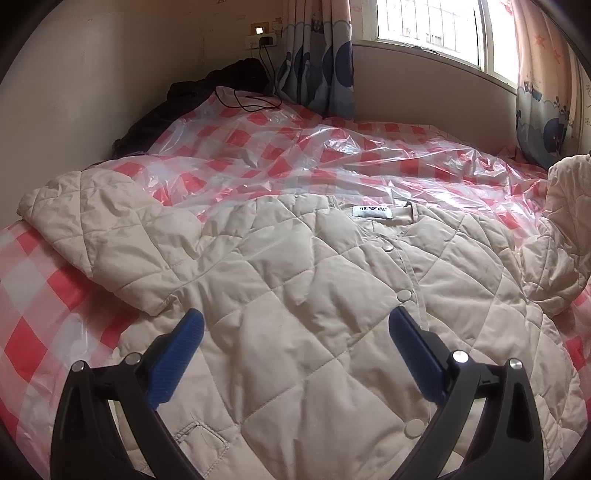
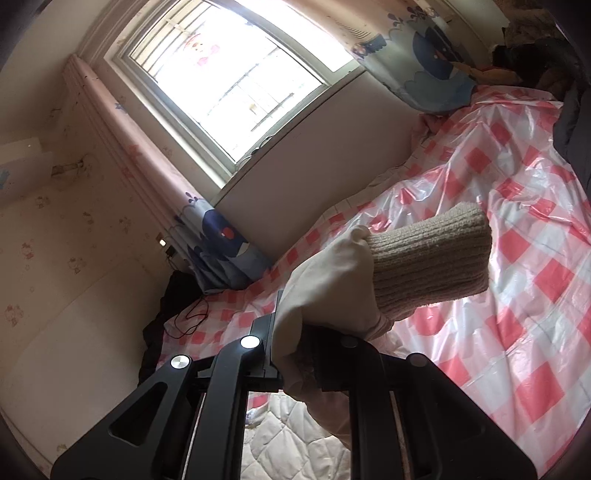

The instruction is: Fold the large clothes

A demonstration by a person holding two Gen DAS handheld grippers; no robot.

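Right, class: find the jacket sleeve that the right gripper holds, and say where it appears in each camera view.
Left wrist view: the sleeve rises off the bed at the far right edge, lifted; the gripper is out of frame.
Right wrist view: the sleeve, ending in a ribbed cuff, fills the centre, clamped in the right gripper.
Shared landmark: the window.

Black tongs (image 1: 295, 332) — blue ribbed pads (image 1: 177, 354), silver screws (image 1: 460, 356)
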